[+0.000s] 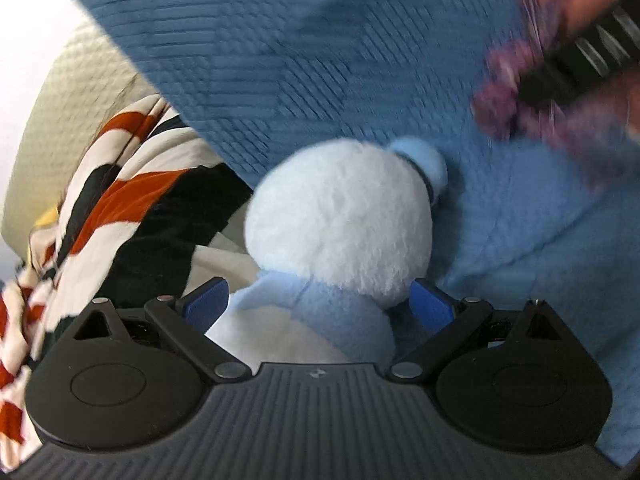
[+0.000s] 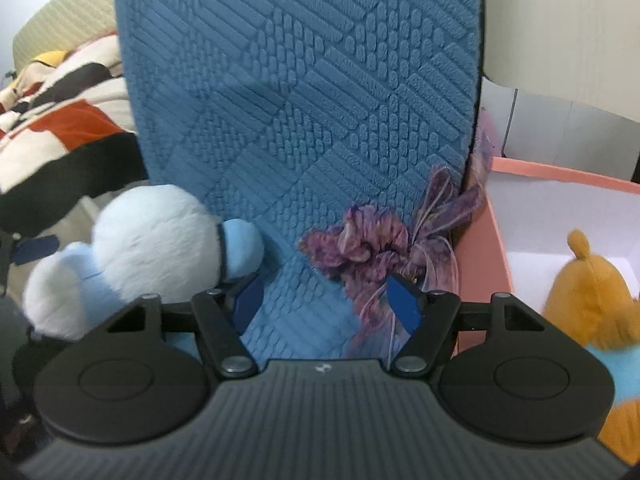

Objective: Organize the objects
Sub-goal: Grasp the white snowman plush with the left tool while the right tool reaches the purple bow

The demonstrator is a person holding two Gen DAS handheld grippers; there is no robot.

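A white and light-blue plush toy [image 1: 340, 220] sits between the blue pads of my left gripper [image 1: 320, 303], which is shut on its body. The right wrist view shows the same plush toy [image 2: 152, 236] at the left, over the edge of a blue quilted mat [image 2: 300, 100]. A purple fabric scrunchie with ribbon strands [image 2: 360, 248] lies on the mat beside a pink box [image 2: 476, 264]. My right gripper [image 2: 327, 300] is open above the mat. The scrunchie lies just ahead of its right pad, and only loose strands hang between the fingers.
An orange plush toy [image 2: 592, 292] sits inside the pink box, which is white inside. A red, black and white patterned blanket [image 2: 60, 128] is bunched at the left against a cream padded backrest [image 2: 60, 12]. A light-blue fleece [image 1: 540, 240] lies at the right in the left wrist view.
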